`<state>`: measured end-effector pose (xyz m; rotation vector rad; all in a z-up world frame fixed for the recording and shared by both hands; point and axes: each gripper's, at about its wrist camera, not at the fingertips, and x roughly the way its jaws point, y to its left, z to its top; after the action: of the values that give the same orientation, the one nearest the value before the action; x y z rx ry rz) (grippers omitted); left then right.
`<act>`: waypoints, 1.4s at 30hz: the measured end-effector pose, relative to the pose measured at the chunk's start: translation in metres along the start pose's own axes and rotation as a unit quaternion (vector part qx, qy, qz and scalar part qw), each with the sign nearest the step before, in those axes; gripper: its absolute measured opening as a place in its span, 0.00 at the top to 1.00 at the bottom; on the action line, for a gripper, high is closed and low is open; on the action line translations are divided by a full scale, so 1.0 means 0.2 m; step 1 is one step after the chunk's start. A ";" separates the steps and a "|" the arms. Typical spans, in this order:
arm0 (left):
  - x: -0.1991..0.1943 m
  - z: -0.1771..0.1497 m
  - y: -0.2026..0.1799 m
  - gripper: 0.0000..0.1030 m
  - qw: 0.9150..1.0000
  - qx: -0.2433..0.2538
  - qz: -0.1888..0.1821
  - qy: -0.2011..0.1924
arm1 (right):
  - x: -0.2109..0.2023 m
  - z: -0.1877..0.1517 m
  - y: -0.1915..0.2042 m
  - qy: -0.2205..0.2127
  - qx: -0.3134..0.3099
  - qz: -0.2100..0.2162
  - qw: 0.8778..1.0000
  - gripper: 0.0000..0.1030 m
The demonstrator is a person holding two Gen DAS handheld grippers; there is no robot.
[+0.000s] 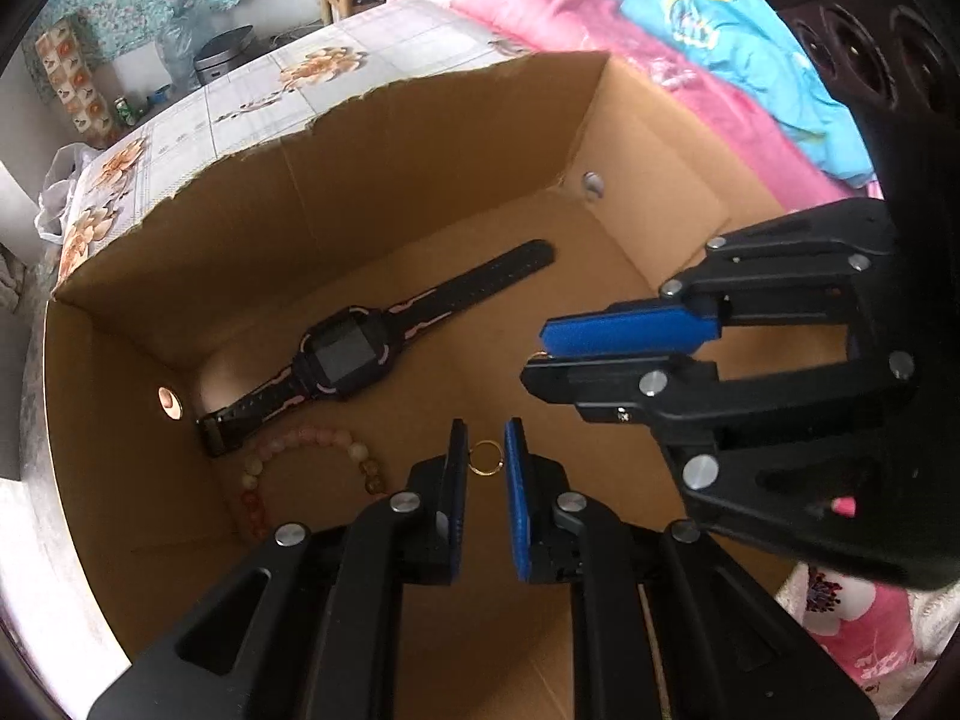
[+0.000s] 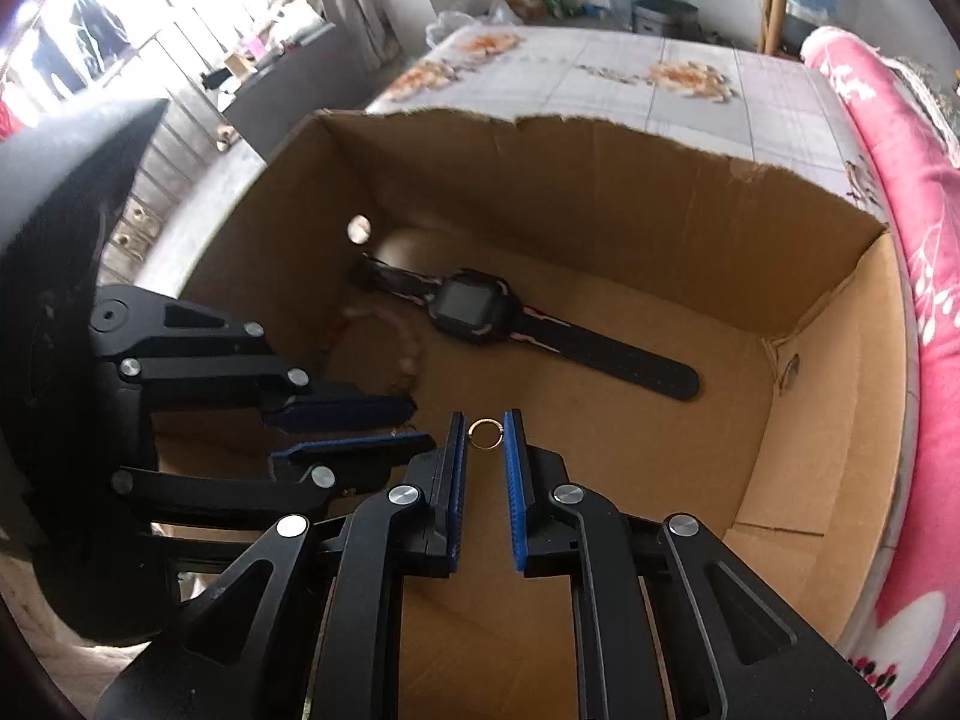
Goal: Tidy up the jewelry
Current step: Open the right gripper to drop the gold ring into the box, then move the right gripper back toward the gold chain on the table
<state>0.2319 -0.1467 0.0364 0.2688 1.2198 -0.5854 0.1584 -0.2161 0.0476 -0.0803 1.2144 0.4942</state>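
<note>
A small gold ring (image 1: 485, 457) sits pinched at the tips of the left gripper (image 1: 485, 459), and a second ring (image 2: 483, 434) likewise in the right gripper (image 2: 483, 435), both poised over an open cardboard box (image 1: 420, 138) where a black watch (image 1: 336, 354) and a bead bracelet (image 1: 300, 468) already lie. A clean drop likely means lowering each ring close to the bare floor beside the watch before easing the jaws apart, so neither bounces or rolls.
</note>
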 end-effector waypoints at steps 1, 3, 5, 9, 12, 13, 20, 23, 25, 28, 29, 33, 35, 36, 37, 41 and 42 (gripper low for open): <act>0.01 0.00 0.00 0.88 1.000 -0.003 -0.001 0.005 | 0.01 0.01 -0.01 0.001 0.000 -0.002 1.000 0.88; 0.02 0.01 -0.01 0.88 1.000 -0.008 -0.005 0.006 | 0.02 0.02 -0.03 0.000 0.002 -0.002 1.000 0.87; 0.02 0.02 0.00 0.88 1.000 -0.011 -0.007 0.005 | 0.02 0.02 -0.04 -0.003 0.006 0.002 1.000 0.87; 0.00 0.04 0.00 0.88 1.000 -0.018 -0.012 0.001 | -0.02 0.02 -0.05 -0.020 0.006 -0.006 1.000 0.87; -0.01 0.03 0.02 0.88 1.000 -0.023 -0.012 -0.003 | -0.04 0.02 -0.05 -0.030 0.009 -0.008 0.999 0.87; -0.02 0.03 0.03 0.88 1.000 -0.025 -0.012 -0.005 | -0.05 0.02 -0.05 -0.035 0.010 -0.010 0.999 0.87; -0.18 -0.05 0.05 0.88 0.998 -0.024 -0.025 -0.052 | -0.17 0.00 -0.05 -0.075 0.010 -0.014 0.997 0.86; -0.32 -0.12 0.04 0.88 0.995 -0.015 -0.023 -0.094 | -0.27 -0.04 -0.04 -0.103 0.008 -0.013 0.995 0.86; -0.41 -0.18 0.03 0.88 0.992 -0.009 -0.022 -0.122 | -0.35 -0.08 -0.04 -0.123 0.008 -0.005 0.992 0.86; -0.56 -0.32 -0.01 0.88 0.985 0.000 -0.018 -0.171 | -0.44 -0.15 -0.04 -0.154 0.009 0.006 0.988 0.85; -0.58 -0.36 -0.01 0.88 0.984 0.000 -0.019 -0.180 | -0.47 -0.18 -0.04 -0.162 0.011 0.009 0.987 0.85; -0.68 -0.57 -0.04 0.88 0.975 -0.005 -0.010 -0.222 | -0.60 -0.34 -0.06 -0.201 0.028 0.023 0.979 0.85; -0.71 -0.69 -0.06 0.88 0.971 -0.011 -0.002 -0.238 | -0.65 -0.42 -0.07 -0.215 0.041 0.024 0.975 0.85; -0.71 -0.73 -0.06 0.88 0.970 -0.015 0.001 -0.241 | -0.67 -0.47 -0.08 -0.223 0.050 0.025 0.973 0.85; -0.71 -0.77 -0.07 0.88 0.969 -0.020 0.003 -0.246 | -0.69 -0.52 -0.09 -0.232 0.064 0.028 0.970 0.85; -0.68 -0.97 -0.10 0.88 0.965 -0.051 -0.004 -0.258 | -0.72 -0.74 -0.10 -0.248 0.102 0.040 0.963 0.83; -0.67 -1.00 -0.11 0.88 0.964 -0.055 -0.002 -0.260 | -0.71 -0.79 -0.09 -0.249 0.109 0.041 0.961 0.83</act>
<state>0.0297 -0.0281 0.0970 0.0121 0.7407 -0.5453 -0.0088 -0.3273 0.1161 0.2711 0.7706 0.4160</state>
